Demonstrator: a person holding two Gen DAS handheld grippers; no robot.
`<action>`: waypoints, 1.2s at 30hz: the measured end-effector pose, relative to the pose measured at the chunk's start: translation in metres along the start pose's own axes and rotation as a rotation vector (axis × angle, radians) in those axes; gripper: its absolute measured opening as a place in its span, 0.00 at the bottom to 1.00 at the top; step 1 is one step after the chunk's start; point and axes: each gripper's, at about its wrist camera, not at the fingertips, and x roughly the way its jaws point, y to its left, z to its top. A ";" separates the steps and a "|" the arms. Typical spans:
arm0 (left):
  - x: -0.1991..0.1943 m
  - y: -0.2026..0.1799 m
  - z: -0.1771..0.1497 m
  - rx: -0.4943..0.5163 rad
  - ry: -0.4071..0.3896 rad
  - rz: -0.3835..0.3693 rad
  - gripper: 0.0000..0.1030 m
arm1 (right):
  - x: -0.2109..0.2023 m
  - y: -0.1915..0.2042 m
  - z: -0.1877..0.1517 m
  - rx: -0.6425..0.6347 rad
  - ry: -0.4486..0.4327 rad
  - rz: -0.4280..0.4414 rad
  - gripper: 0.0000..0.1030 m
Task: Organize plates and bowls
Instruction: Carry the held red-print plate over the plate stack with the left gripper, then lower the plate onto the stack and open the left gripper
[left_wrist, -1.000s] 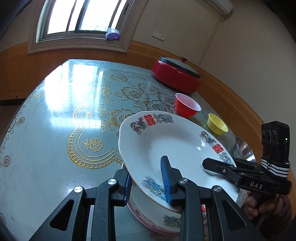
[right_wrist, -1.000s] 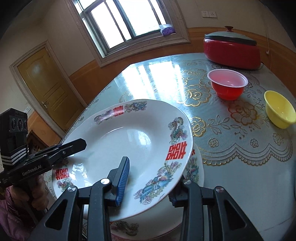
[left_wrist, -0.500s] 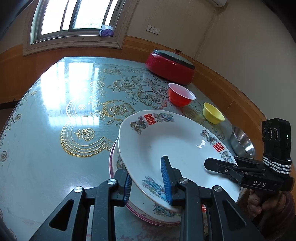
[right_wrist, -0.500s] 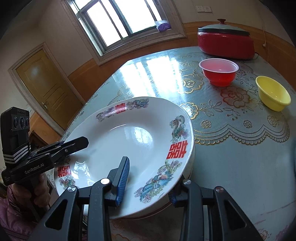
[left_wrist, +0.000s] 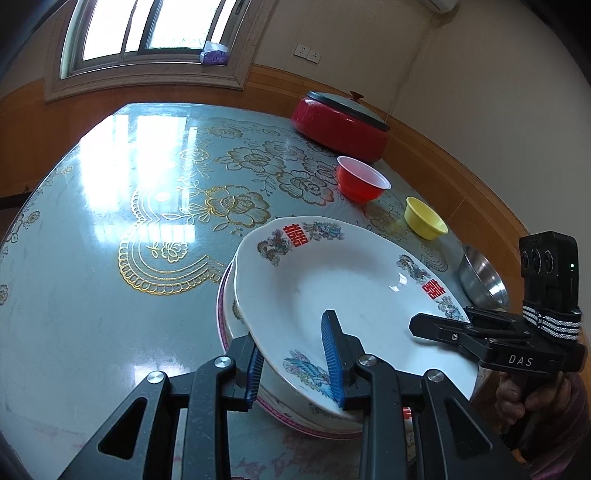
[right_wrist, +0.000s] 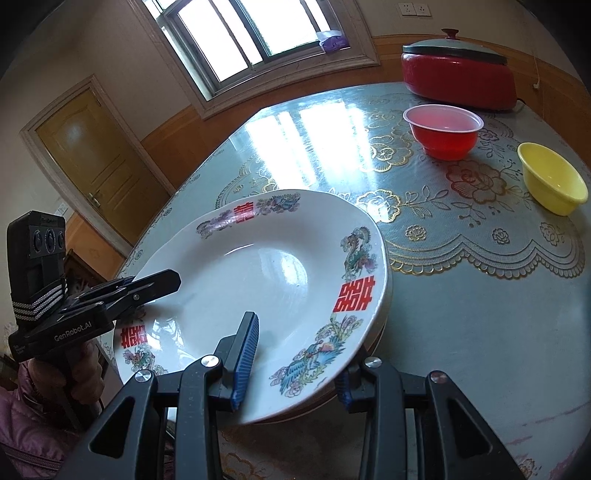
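A large white plate (left_wrist: 343, 284) with red characters and bird patterns lies on top of a stack of plates (left_wrist: 227, 314) at the near edge of the table. My left gripper (left_wrist: 295, 365) is shut on its near rim, one pad above and one below. My right gripper (right_wrist: 291, 362) is shut on the opposite rim of the same plate (right_wrist: 258, 266). Each gripper shows in the other's view, the right one (left_wrist: 436, 328) and the left one (right_wrist: 155, 284). A red bowl (left_wrist: 362, 179), a yellow bowl (left_wrist: 424, 221) and a steel bowl (left_wrist: 480, 277) stand apart on the table.
A red lidded cooker (left_wrist: 341, 125) stands at the far side of the table by the wall. The table (left_wrist: 110, 221) has a glossy flowered cover. A wooden door (right_wrist: 99, 155) and a window (right_wrist: 243, 40) lie beyond.
The plate held by both grippers has come down from a raised, tilted position onto the stack beneath it. Both grippers stay shut on its rim.
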 end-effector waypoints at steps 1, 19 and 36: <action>0.001 0.002 -0.002 -0.005 0.008 0.000 0.30 | 0.001 0.000 -0.001 0.000 0.005 0.001 0.35; 0.006 0.000 -0.005 0.025 0.065 -0.044 0.34 | -0.010 -0.007 -0.006 0.001 0.003 0.026 0.34; -0.009 0.002 -0.017 0.064 0.071 -0.102 0.33 | -0.027 -0.021 0.034 -0.073 -0.033 -0.061 0.34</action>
